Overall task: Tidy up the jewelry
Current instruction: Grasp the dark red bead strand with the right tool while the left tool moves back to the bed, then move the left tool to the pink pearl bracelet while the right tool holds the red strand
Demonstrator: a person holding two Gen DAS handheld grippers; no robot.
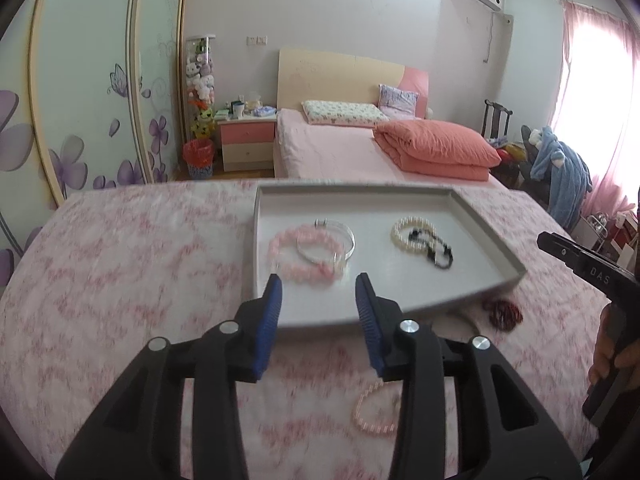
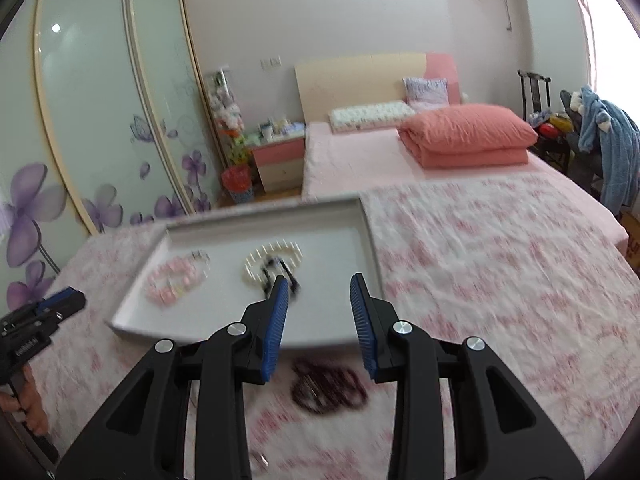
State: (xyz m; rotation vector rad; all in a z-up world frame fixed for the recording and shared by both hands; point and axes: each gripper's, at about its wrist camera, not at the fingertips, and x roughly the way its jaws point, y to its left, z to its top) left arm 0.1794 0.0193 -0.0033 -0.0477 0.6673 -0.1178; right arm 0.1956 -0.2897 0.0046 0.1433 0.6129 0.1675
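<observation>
Over the floral cloth [image 1: 120,280], my left claw [image 1: 319,286] and right claw [image 2: 319,286] stood apart, empty; the dark red bracelet [image 2: 328,390] lay below the right, outside the grey tray [image 2: 344,344].

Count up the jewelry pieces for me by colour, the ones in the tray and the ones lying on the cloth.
Pink bead bracelet, in the grey tray: 1
Silver bangle, in the tray: 1
White pearl bracelet, in the tray: 1
Black bead strand, in the tray: 1
Dark red bead bracelet, on the cloth: 1
Pale pink pearl bracelet, on the cloth: 1
Total: 6
</observation>
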